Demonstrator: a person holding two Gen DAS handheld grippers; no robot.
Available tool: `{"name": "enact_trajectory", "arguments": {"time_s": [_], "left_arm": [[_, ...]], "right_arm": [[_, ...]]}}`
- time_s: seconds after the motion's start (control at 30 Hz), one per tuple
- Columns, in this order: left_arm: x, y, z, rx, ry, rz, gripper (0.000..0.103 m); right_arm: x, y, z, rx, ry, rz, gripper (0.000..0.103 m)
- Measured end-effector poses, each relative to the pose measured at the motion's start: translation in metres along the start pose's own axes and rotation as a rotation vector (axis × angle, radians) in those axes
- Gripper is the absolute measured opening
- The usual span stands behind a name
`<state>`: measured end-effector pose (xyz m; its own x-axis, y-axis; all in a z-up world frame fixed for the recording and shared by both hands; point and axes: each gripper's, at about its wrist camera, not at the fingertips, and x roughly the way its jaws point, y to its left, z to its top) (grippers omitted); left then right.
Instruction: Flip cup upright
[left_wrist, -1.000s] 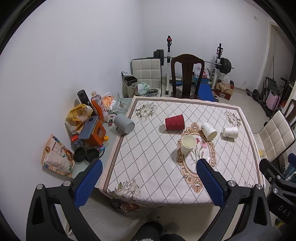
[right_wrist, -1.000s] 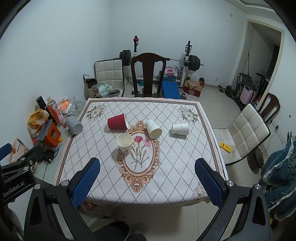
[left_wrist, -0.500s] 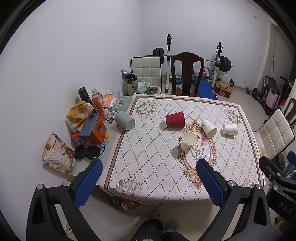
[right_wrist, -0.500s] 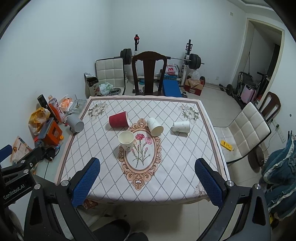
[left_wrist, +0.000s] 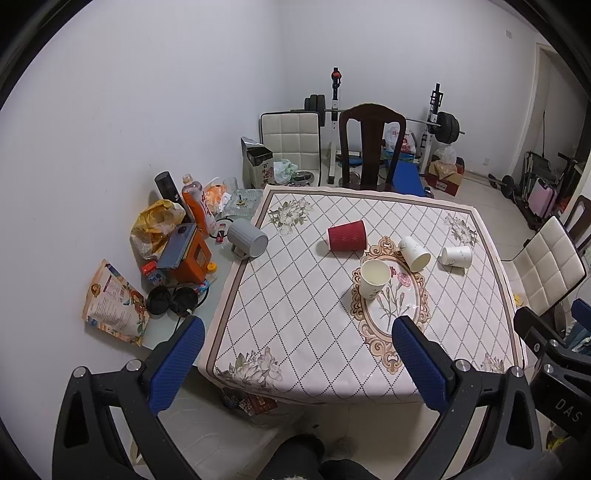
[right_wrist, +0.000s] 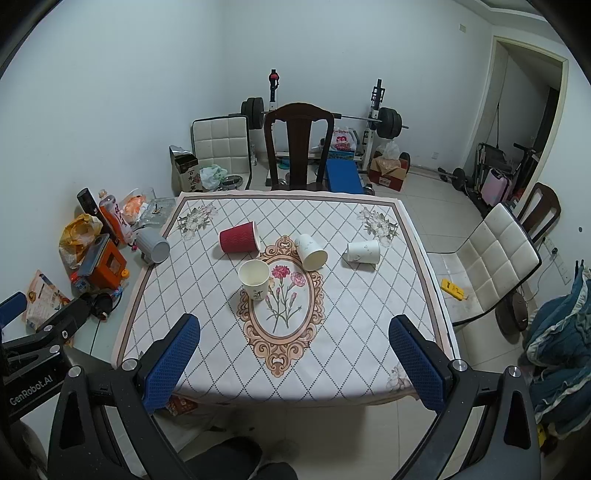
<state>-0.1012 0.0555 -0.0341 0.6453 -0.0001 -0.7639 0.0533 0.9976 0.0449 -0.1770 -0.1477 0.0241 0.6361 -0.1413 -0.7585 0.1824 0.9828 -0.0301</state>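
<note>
On the patterned tablecloth (right_wrist: 207, 295) a red ribbed cup (right_wrist: 238, 238) lies on its side, also seen in the left wrist view (left_wrist: 346, 235). Two white cups lie on their sides: one near the middle (right_wrist: 311, 251) (left_wrist: 414, 253) and one further right (right_wrist: 363, 252) (left_wrist: 456, 256). A white cup (right_wrist: 254, 277) (left_wrist: 373, 277) stands upright. My left gripper (left_wrist: 297, 336) and right gripper (right_wrist: 293, 334) are open, empty, and held back above the table's near edge.
A grey mug (right_wrist: 154, 248) lies on its side at the table's left edge beside clutter: an orange box (right_wrist: 105, 264), bottles, bags. A dark wooden chair (right_wrist: 299, 147) stands behind the table, a white padded chair (right_wrist: 491, 258) to the right. Weights stand at the back wall.
Both grippers have drawn back and up from the table, so it looks a little smaller and farther. The cups have not moved.
</note>
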Motion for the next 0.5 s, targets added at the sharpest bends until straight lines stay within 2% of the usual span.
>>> {"name": "enact_trajectory", "arguments": {"time_s": [0.5], "left_arm": [[0.0002,0.0009,0.0001,0.002,0.000,0.000,0.103]], "right_arm": [[-0.0023,0.0009,-0.0009,0.000,-0.001,0.003,0.103]]}}
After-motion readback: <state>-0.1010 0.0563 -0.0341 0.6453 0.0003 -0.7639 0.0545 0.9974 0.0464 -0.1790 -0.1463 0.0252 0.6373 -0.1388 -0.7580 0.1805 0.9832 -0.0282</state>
